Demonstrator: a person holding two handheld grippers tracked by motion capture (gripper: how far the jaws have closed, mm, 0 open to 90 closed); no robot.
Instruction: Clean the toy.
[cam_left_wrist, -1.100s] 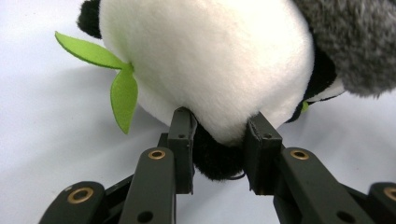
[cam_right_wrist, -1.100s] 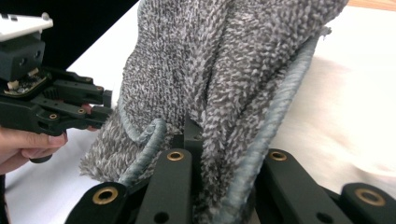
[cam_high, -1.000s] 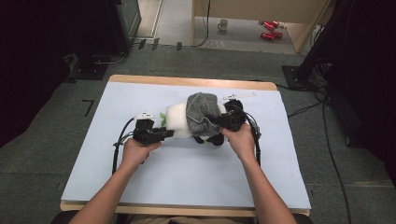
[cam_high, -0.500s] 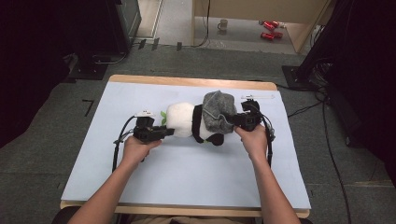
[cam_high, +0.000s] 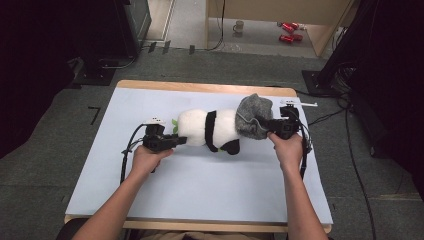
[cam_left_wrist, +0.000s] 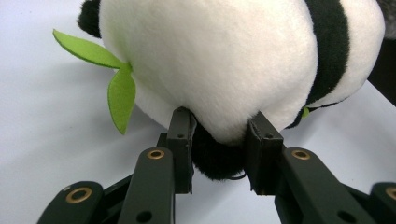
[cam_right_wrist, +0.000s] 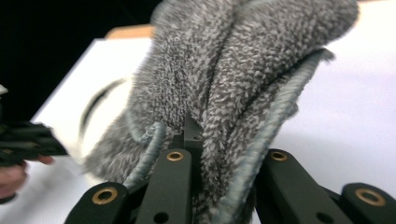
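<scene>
A white-and-black plush panda toy (cam_high: 207, 130) is seen lying lengthwise across the middle of the pale blue table top (cam_high: 200, 195) in the high view, with a grey knitted terry cloth (cam_high: 252, 117) bunched against its 3 o'clock end. Two green felt leaves (cam_left_wrist: 109, 77) are attached at the toy's 9 o'clock end.

The left gripper (cam_high: 172, 142) is held at the toy's 9 o'clock end by the left hand (cam_high: 145, 159), the forearm being extended from 7 o'clock. In the left gripper view its jaws are closed narrowly on a black, rounded part of the toy (cam_left_wrist: 217, 158), with white plush bulging above them.

The right gripper (cam_high: 267, 125) is held at 3 o'clock by the right hand (cam_high: 289, 149), the forearm reaching up from 5 o'clock. In the right gripper view the jaws are clamped on folds of the grey cloth (cam_right_wrist: 233, 93), whose corded hem (cam_right_wrist: 268, 140) is draped over them. The left gripper (cam_right_wrist: 28, 140) is visible, blurred, at 9 o'clock in that view.
</scene>
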